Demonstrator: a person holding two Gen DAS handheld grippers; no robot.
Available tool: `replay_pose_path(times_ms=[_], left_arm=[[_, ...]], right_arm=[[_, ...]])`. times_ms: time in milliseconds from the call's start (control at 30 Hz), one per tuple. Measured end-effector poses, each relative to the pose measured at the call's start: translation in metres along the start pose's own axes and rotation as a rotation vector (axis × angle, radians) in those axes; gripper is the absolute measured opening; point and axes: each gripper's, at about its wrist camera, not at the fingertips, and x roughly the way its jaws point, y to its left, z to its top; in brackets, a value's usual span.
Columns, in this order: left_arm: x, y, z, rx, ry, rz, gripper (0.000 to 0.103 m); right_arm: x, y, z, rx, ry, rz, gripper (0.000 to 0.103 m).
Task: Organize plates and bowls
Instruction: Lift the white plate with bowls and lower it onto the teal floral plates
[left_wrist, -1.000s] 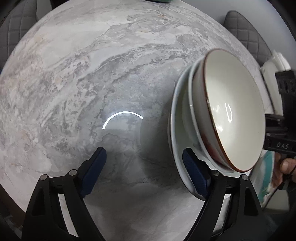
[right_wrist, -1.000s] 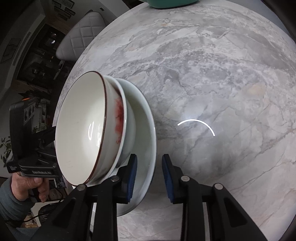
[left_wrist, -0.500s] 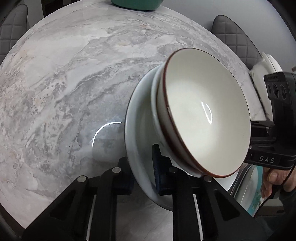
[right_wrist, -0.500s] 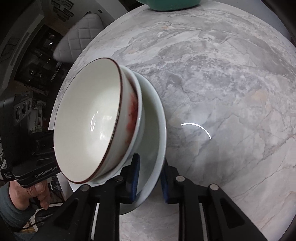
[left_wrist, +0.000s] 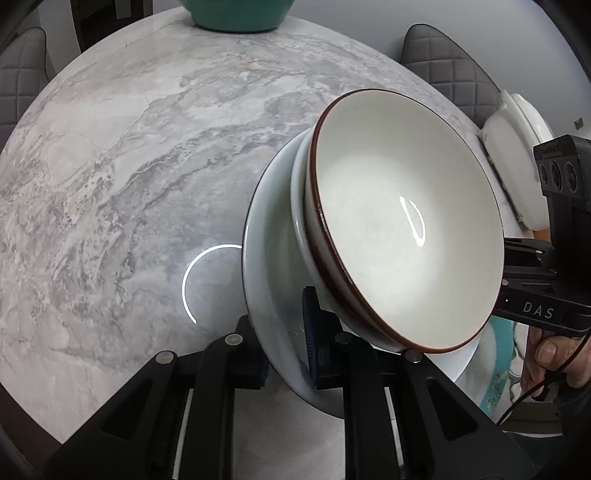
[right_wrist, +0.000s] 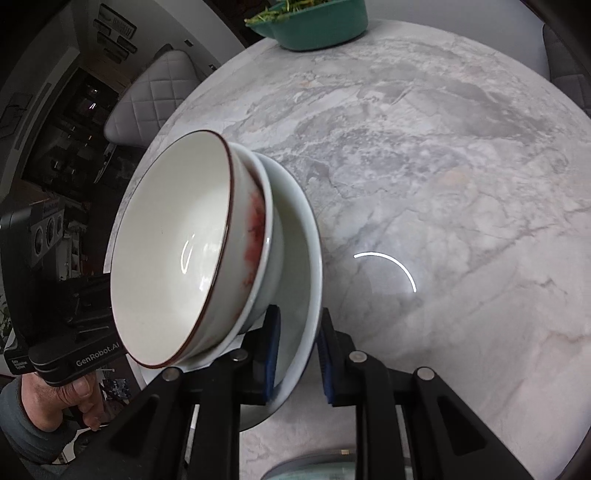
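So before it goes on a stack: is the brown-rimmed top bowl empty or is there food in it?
Empty. The top bowl shows a bare white inside with only a light glint in both wrist views; red marks sit on its outer wall.

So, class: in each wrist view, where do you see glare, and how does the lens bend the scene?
Left wrist view: a bright arc of lamp glare on the marble table and a smaller glint inside the bowl; the fisheye bulges the tabletop and darkens the corners. Right wrist view: the same arc on the table, a glint in the bowl, the same curved edges.
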Motion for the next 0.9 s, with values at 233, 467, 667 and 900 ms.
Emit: replay_pose_path(times_ms=[233, 467, 667, 900], left_arm=[[-0.035, -0.042, -0.025, 0.028, -0.012, -0.010, 0.013], [-0.055, -0.080, -0.058, 0.060, -0.006, -0.019, 0.013], [-0.051, -0.112, -0.083, 0.100, 0.013, -0.030, 0.013], [-0.029, -0.144, -0.112, 0.137, 0.066, -0.048, 0.013]], right_arm=[[-0.047, 0.000, -0.030, -0.001, -0.038, -0.002, 0.022], [-0.077, -0.007, -0.067, 0.013, -0.044, -0.012, 0.022], [-0.096, -0.021, -0.107, 0.045, -0.042, -0.021, 0.022], [-0.101, -0.042, -0.149, 0.108, -0.025, -0.040, 0.022]])
